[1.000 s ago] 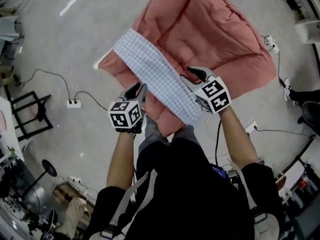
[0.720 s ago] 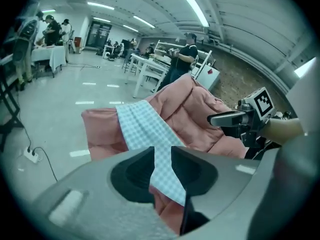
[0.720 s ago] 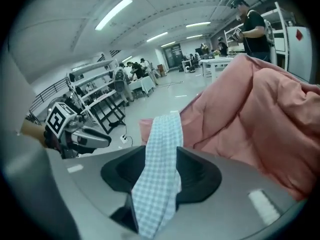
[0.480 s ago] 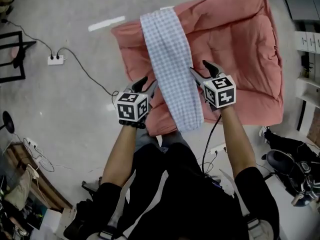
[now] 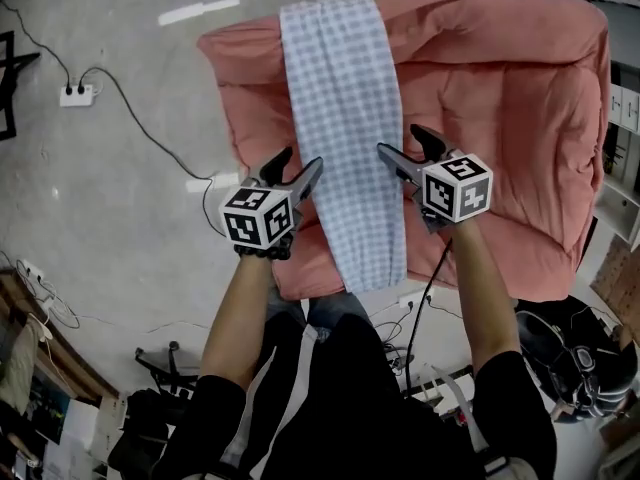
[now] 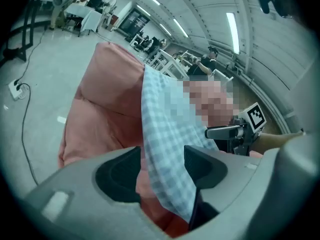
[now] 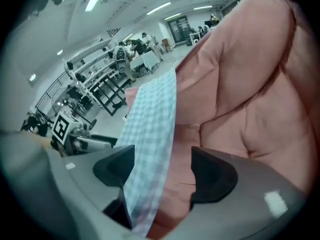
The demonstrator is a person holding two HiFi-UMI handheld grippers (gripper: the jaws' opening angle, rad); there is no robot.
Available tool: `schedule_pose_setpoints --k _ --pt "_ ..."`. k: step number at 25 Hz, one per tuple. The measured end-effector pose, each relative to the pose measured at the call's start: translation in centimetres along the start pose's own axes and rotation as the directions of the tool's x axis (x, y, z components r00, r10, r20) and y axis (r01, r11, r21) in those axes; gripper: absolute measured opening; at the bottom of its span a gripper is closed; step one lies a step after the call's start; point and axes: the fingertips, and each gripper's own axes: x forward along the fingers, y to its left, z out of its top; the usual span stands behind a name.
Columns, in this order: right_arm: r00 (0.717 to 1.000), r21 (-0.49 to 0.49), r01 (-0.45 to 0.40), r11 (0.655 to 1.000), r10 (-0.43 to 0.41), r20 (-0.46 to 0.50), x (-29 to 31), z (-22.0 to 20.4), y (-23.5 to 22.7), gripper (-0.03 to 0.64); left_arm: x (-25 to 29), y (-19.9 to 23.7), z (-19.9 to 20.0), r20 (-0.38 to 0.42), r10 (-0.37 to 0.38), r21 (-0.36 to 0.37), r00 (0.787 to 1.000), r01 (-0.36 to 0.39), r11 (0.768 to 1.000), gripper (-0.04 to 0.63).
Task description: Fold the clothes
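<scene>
A blue-and-white checked cloth (image 5: pixel 345 118), folded into a long strip, lies across a pink quilt (image 5: pixel 500 88), its near end hanging over the quilt's front edge. My left gripper (image 5: pixel 293 168) sits at the strip's left edge and my right gripper (image 5: pixel 403 143) at its right edge. Both have just been opening. In the left gripper view the cloth (image 6: pixel 160 134) runs between the parted jaws of the left gripper (image 6: pixel 161 159), no pad pressing it. In the right gripper view the cloth (image 7: pixel 150 119) likewise passes loose between the jaws of the right gripper (image 7: pixel 164 166).
The quilt lies on a grey floor. A power strip (image 5: pixel 75 93) with trailing cables is at the left, and a cable runs under the quilt's near edge. White shelving (image 5: pixel 622 108) stands at the right. Dark bags (image 5: pixel 580 358) sit at the lower right.
Both grippers have come down with the strip, which now rests on the quilt. Their jaws have spread and released the cloth edges. The head view has swung square to the quilt.
</scene>
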Motion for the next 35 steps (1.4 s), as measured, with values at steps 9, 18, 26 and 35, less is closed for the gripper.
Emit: schedule_pose_setpoints --k 9,18,26,35 --pt "0.984 0.124 -0.171 0.977 0.175 -0.017 2.7 -3.0 -1.0 0.339 3.9 1.5 -3.0 0.01 -0.085 -0.084 0.996 0.085 0.993 0.328" --pt "0.875 0.318 -0.476 0.82 0.478 0.077 3.5 -2.6 2.2 0.322 4.7 -1.0 -2.9 0.068 -0.358 -0.176 0.931 0.364 0.914 0.28" --pt "0.752 0.337 -0.643 0.688 0.65 0.108 3.0 -2.1 5.6 0.265 4.0 -4.3 -1.7 0.21 -0.584 -0.309 0.784 0.62 0.721 0.19" --pt "0.716 0.316 -0.694 0.648 0.668 0.203 -1.1 -1.3 7.0 0.038 0.5 -6.8 -0.8 0.211 -0.612 -0.201 0.762 0.646 0.736 0.048"
